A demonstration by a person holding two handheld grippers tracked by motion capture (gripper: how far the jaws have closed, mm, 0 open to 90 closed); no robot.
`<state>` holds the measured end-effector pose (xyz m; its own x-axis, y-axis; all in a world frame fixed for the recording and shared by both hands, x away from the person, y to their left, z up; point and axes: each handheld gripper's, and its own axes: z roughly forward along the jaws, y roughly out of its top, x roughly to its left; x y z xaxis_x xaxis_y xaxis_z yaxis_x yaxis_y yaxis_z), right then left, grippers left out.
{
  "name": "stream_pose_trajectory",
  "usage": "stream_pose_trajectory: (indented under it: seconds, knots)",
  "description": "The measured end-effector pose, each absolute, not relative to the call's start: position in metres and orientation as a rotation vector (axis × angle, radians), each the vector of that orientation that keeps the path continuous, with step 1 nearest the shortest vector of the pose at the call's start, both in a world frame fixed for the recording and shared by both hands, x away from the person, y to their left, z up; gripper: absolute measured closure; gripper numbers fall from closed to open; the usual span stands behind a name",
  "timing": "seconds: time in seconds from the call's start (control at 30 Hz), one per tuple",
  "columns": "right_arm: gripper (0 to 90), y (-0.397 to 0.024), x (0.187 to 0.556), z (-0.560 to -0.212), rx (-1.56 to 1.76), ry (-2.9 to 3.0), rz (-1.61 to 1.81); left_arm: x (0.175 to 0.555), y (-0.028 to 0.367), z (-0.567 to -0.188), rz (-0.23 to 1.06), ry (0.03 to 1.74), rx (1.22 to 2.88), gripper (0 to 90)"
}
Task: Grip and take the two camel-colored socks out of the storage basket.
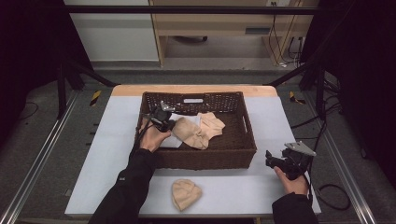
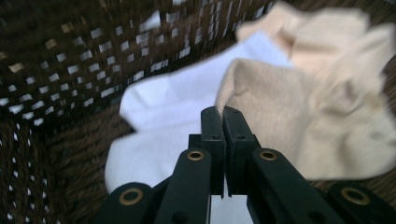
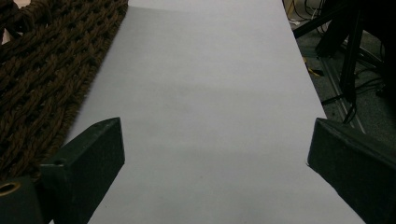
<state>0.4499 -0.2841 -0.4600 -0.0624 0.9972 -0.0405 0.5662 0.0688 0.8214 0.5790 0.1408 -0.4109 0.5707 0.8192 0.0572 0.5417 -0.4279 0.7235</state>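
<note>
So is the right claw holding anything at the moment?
No, the right claw stands wide open over the bare white table cover, with nothing between its jaws.

Lab-type recording rig: black frame bars (image 1: 187,9) overhead beyond the left tool (image 1: 164,120), white-covered table (image 1: 233,191), loose cables (image 1: 334,196) on grey floor right of the right tool (image 1: 276,161), dark curtains.

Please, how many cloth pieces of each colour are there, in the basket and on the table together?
Beige cloth: 3, two in the basket at and, one on the table at
White cloth: 1
Total: 4
</note>
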Motion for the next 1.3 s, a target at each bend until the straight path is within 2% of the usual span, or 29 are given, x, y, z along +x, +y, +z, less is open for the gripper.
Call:
stream_pose_trajectory:
  seconds: [0.23, 0.53, 0.87, 1.3]
  knots:
    - [4.0, -0.285, 0.45, -0.46, 1.562, 1.705, 0.849, 0.569, 0.142, -0.397, 0.541, 1.008, 1.989, 88.1]
    - [4.0, -0.285, 0.45, -0.46, 1.565, 1.703, 0.847, 0.542, 0.152, -0.36, 0.593, 0.883, 1.78, 88.2]
    - [4.0, -0.285, 0.45, -0.46, 1.571, 1.702, 0.844, 0.514, 0.165, -0.329, 0.606, 0.795, 1.68, 88.2]
    - [4.0, -0.285, 0.449, -0.46, 1.571, 1.703, 0.843, 0.46, 0.176, -0.282, 0.626, 0.642, 1.578, 88.2]
